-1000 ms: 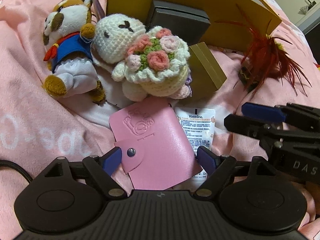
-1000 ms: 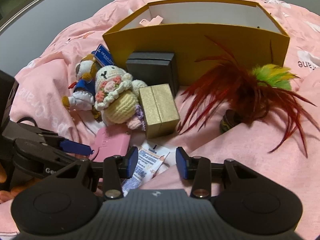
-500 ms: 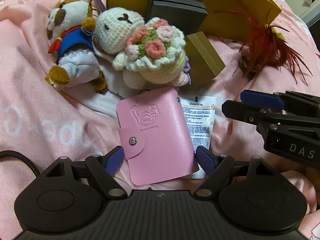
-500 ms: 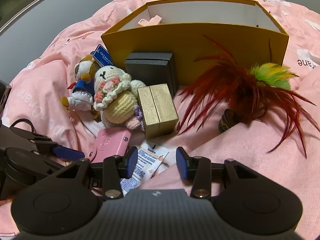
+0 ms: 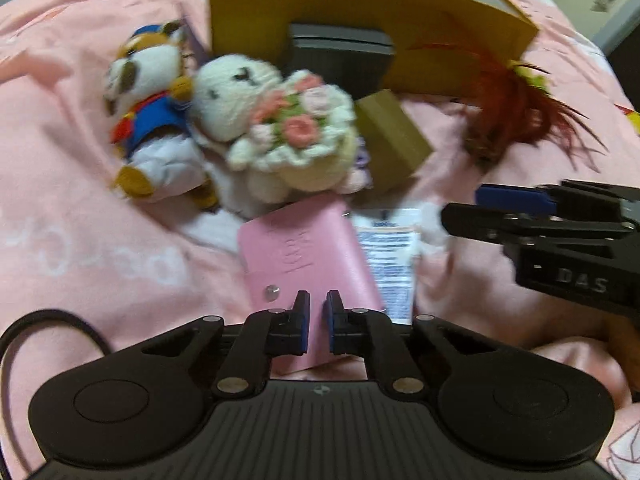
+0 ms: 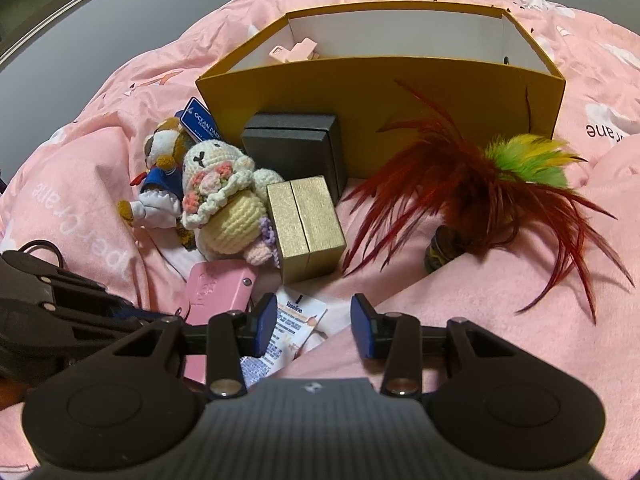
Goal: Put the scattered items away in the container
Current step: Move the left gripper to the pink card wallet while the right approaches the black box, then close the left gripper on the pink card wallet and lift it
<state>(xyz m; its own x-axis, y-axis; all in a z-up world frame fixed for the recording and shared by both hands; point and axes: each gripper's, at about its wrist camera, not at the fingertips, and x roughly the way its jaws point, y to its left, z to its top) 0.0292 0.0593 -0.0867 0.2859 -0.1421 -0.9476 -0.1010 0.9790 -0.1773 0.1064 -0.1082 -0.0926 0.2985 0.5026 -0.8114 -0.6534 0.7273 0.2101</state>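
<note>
Left wrist view: the left gripper (image 5: 317,322) points steeply down over a pink card wallet (image 5: 308,256) on a pink blanket (image 5: 80,208), its blue-padded jaws closing on the wallet's near edge, which stands between them; whether the pads already press on it cannot be told through the blur. A Vaseline sachet (image 5: 390,256) lies just beside the wallet, partly under it. Beyond are a crocheted bunny (image 5: 280,136) with a bouquet, a plush dog (image 5: 152,120) in a blue vest, a gold box (image 5: 392,140) and a dark grey box (image 5: 340,56) set against the yellow container (image 5: 360,12).

Right wrist view: the right gripper (image 6: 314,326) hovers with its jaws partly apart and nothing between them, above the sachet's edge and a blanket fold. A red feather toy (image 6: 480,184) with green and yellow plumes lies in front of the container's wall. Inside the container, a small pale pink item (image 6: 296,50) shows at the left end.
</note>
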